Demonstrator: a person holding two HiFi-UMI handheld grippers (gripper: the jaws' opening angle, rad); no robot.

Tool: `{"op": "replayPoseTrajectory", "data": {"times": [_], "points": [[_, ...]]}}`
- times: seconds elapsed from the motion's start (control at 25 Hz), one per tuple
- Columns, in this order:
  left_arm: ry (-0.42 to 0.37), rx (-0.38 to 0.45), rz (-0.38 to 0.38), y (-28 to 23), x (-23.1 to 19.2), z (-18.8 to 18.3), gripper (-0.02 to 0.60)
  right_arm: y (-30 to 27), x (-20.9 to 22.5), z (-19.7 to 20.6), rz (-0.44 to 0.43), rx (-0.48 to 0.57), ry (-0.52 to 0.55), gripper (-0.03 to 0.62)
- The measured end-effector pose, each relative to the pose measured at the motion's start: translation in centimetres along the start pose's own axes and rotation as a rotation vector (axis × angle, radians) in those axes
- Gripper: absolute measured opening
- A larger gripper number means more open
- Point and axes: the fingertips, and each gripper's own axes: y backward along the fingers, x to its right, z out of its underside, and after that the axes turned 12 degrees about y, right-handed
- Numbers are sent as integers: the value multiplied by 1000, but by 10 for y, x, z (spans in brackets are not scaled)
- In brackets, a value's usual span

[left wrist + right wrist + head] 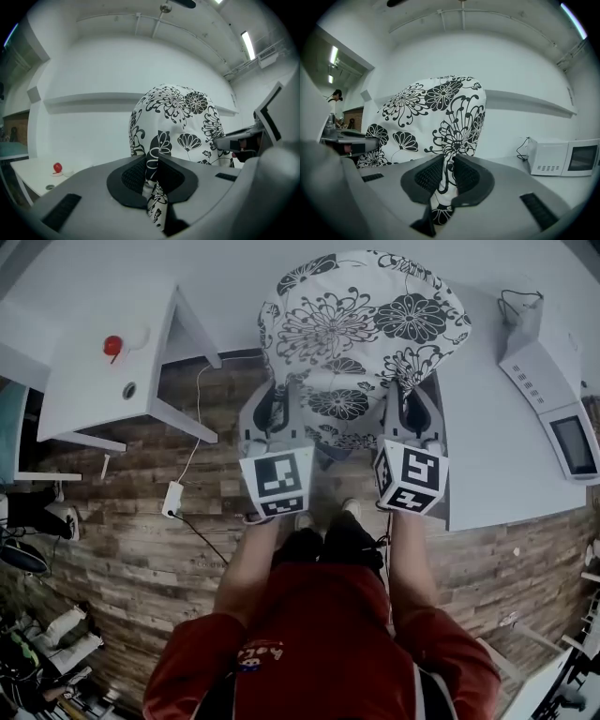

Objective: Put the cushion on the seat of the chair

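Far left of the cushion (361,334), a white table (94,381) carried a small red object (112,345). Nearer the cushion, on the plank floor (141,549), a white adapter (172,499) lay on its cable. My left gripper (273,399) was clamped on the cushion's lower left edge, with a fold of the black-and-white flowered cloth pinched between its nearly closed pads. The cushion itself was held up in front of me between the two grippers. My right gripper (410,401) pinched the lower right edge the same way. Right of the cushion, a white counter (497,465) bore a microwave (553,399). Below the cushion, the patch (258,652) on my red top was too blurred to read.
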Motion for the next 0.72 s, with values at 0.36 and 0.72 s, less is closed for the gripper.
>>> {"op": "replayPoseTrajectory", "data": {"times": [0.36,0.72], "points": [[8,-68,-59,1,5,7,49,-4,5,6,-55,-66,-4,55],[61,-126,-144,46,25,-4,49,38,11,-11,-121,-117,-3,55]]}}
